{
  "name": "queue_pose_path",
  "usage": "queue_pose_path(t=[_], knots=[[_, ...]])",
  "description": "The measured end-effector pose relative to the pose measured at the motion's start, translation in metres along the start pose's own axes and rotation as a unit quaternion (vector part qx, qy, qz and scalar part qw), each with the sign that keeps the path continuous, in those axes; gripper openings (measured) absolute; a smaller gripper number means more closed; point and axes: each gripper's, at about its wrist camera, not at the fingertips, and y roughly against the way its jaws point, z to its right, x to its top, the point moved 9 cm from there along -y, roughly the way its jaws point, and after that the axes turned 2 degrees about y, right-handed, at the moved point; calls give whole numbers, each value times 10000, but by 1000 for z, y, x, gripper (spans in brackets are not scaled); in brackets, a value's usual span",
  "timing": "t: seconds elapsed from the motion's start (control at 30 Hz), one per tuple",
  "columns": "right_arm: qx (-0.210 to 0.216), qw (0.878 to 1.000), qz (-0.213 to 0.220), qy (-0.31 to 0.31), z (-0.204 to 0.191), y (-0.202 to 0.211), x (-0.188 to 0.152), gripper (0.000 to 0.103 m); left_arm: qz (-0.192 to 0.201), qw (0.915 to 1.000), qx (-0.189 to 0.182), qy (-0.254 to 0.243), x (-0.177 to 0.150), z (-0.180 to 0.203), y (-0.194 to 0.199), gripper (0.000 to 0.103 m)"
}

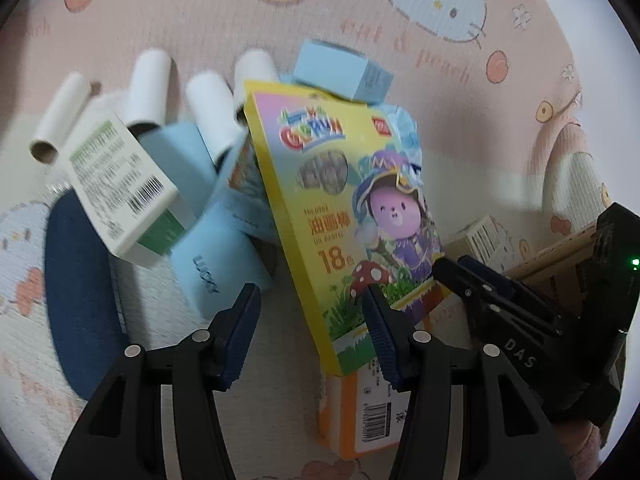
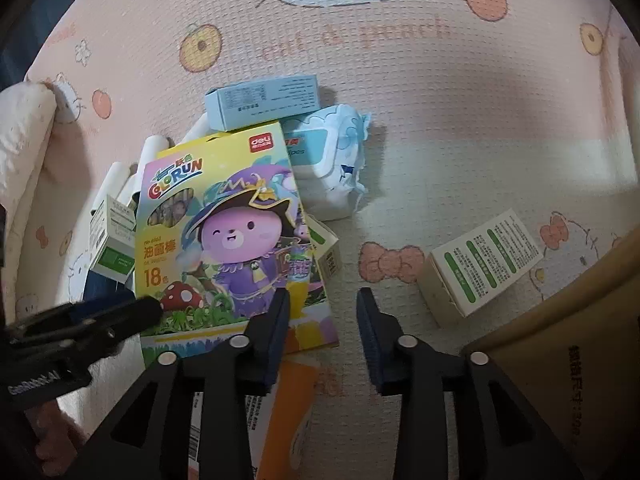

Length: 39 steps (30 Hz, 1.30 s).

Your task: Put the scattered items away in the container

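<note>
Both jaws stand open and empty: left gripper (image 1: 312, 332) hangs wide beside the yellow cardboard oil-pastel box (image 1: 340, 208), right gripper (image 2: 322, 338) narrower at its lower corner. Best to straddle that tilted edge squarely before closing. Brown cardboard container (image 2: 560, 352) sits just right.

I am working low over a home floor, likely a child's play corner; a pink-and-cream foam play mat (image 2: 440, 120) printed with cartoon cats and peaches fills my view; at ten o'clock a yellow cardboard oil-pastel box (image 2: 216, 236) lies among household cartons.
</note>
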Motion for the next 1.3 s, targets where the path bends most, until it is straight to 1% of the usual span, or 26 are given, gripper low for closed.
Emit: queue_pose_path(t=[0.07,0.1,0.2,0.23,0.33,0.4,0.47,0.53,0.67,0.77,0.83,0.9,1.0,1.03,1.07,1.13,1.2,1.3], knots=[[154,9998,-18,-86,1,-1,0,37,-108,9997,-185,71,-2,2,-4,57],[317,9994,-31,-163,0,-2,-1,37,-135,9996,-221,83,-3,3,-5,57],[633,9977,-39,-247,-8,-5,-2,38,-123,9997,-211,63,-7,4,-5,57],[628,9977,-20,-256,-9,-5,-2,38,-117,9997,-211,45,-8,5,-5,56],[635,9976,-18,-273,-12,-4,-4,39,-146,9993,-357,-12,-13,7,-3,44],[654,9975,-51,-269,-16,-4,-8,39,-154,9993,-329,-114,-16,5,1,44],[654,9975,-97,-252,-21,-2,-14,39,-150,9992,-359,-107,-20,-1,5,44],[683,9974,-171,-135,-30,3,-25,39,-145,9990,-410,-99,-23,-9,11,44],[885,9954,-344,-104,-53,14,-51,39,-21,9992,-302,-264,-27,-22,24,44],[964,9940,-478,202,-76,19,-68,39,33,9996,-266,-79,-26,-35,30,44],[1014,9930,-495,339,-84,19,-72,39,65,9998,-189,70,-24,-41,33,44],[1033,9926,-504,390,-86,19,-71,39,124,9998,-75,156,-24,-46,38,44],[937,9945,-336,315,-75,23,-61,39,183,9994,198,239,-27,-51,45,46],[950,9948,-284,246,-71,25,-56,39,176,9992,206,280,-31,-53,47,47],[995,9946,-239,155,-67,26,-51,39,111,9992,142,352,-36,-53,47,50],[1047,9942,-226,3,-64,26,-45,40,-50,9988,0,492,-46,-53,47,50],[944,9951,-282,-24,-63,25,-49,40,-184,9976,-55,672,-56,-54,45,50],[966,9949,-298,12,-68,31,-61,40,-167,9960,-132,866,-66,-54,51,50]])
